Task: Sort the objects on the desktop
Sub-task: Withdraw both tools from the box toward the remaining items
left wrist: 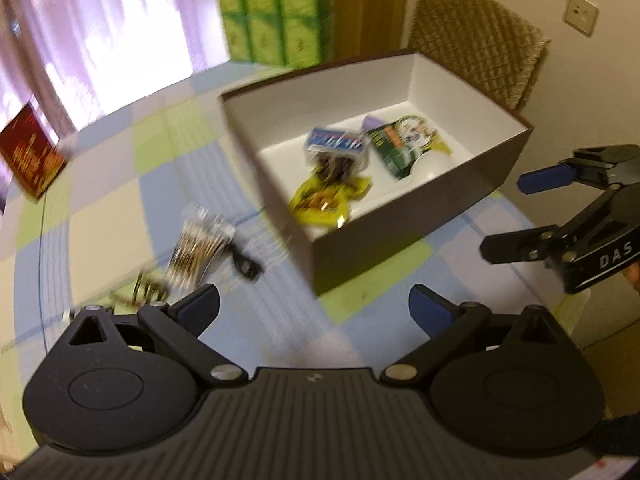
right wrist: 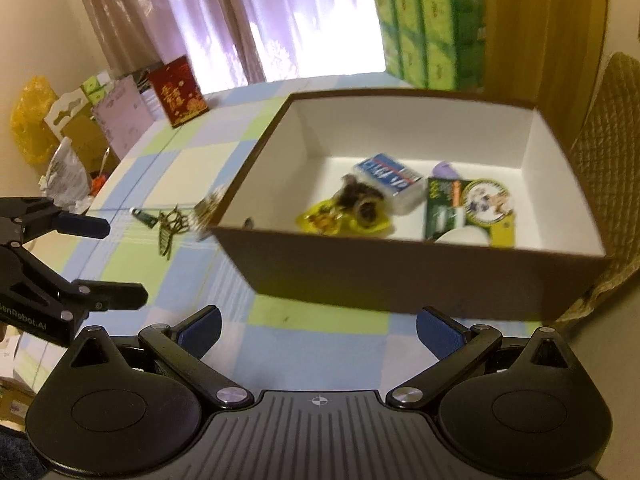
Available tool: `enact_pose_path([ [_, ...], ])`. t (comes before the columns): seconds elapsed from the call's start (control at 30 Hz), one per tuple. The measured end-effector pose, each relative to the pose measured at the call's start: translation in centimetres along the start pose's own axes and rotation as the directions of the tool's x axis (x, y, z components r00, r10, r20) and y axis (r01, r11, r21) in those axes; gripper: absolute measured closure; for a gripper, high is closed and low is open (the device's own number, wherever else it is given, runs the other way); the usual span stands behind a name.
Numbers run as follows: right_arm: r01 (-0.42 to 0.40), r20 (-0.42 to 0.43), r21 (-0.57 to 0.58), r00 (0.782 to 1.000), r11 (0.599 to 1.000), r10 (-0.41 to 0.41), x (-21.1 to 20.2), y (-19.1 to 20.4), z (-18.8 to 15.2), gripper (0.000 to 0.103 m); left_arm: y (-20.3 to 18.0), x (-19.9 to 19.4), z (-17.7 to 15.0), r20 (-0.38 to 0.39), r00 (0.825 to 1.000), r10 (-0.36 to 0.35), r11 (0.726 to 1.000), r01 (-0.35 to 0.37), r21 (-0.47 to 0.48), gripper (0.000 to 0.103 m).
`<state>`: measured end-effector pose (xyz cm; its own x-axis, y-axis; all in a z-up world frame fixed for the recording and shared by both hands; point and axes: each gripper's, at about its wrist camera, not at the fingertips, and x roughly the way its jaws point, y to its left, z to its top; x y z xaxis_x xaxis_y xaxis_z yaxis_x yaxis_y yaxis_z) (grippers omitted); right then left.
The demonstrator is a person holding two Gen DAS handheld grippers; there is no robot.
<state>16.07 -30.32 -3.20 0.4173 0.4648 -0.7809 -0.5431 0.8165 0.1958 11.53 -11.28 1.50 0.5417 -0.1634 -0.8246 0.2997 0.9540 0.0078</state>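
Left wrist view: motion blur obscures the small clutter [left wrist: 200,248] on the bench [left wrist: 120,216], ahead-left of the left hand-held gripper [left wrist: 314,312], which is spread and empty. Right wrist view: the brown box [right wrist: 400,272], white inside, holds blurred packets directly ahead of the spread, empty right hand-held gripper [right wrist: 318,330].

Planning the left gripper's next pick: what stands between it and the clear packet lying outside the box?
Nothing visible. The left gripper, jaws open, faces bare tablecloth up to the clear packet; the box sits off to its right.
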Motion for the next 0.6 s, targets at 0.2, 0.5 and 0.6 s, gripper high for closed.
enact_pose_path([
  [0.2,-0.012,-0.039,-0.018,0.999,1.000,0.011,2.0,2.6,-0.7,0.002,3.3,-0.5,-2.5,-0.016,0.999,0.041,0.996,-0.042,-0.074,0.004],
  [0.5,0.022,-0.062,0.004,0.998,1.000,-0.022,4.2,3.6,-1.4,0.002,6.1,-0.3,-4.2,0.021,0.997,0.080,0.996,-0.079,-0.048,0.004],
  [0.6,0.043,-0.076,0.021,0.996,0.999,-0.042,4.8,3.3,-1.6,0.002,6.7,0.8,-4.4,0.020,0.997,0.073,0.997,-0.072,-0.019,0.007],
])
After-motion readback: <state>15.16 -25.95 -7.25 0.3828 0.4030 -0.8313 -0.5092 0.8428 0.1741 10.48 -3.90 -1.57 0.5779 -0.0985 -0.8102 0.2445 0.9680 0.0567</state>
